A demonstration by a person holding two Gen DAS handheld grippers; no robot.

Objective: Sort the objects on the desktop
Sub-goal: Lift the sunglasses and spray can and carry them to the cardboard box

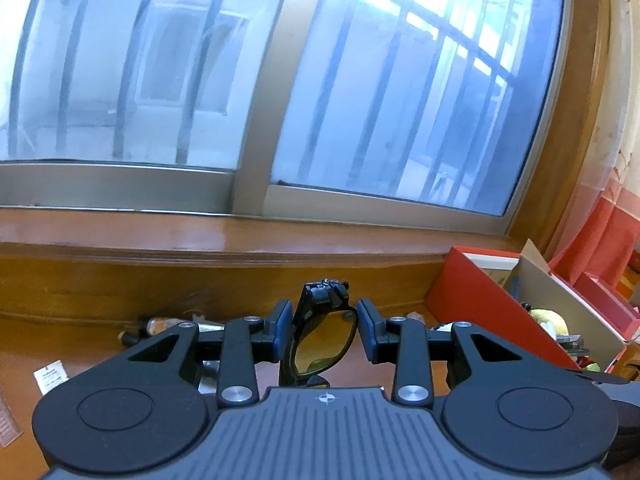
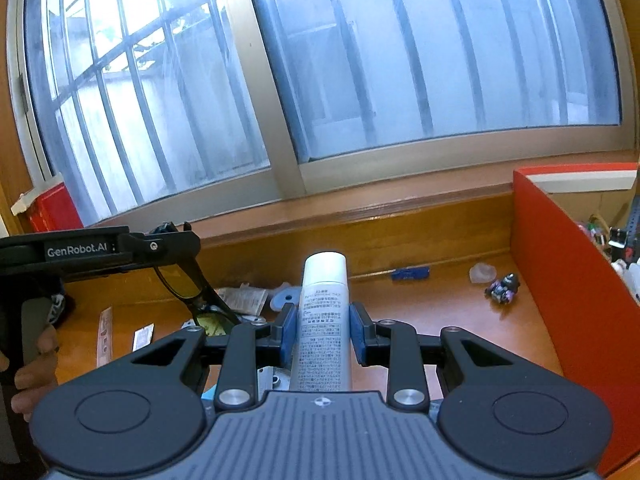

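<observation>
The right tongs (image 2: 318, 330) pinch a white tube (image 2: 323, 320), its long side pointing to 12 o'clock. The red box (image 2: 560, 272) sits at 2 o'clock, nearer this hand. The left tongs (image 1: 323, 330) hold yellow glasses (image 1: 322, 344), with the box farther off at 2 o'clock.

Yellow-lensed black glasses (image 1: 324, 340) and upright white spray can (image 2: 323, 320), both lifted off desk.
</observation>
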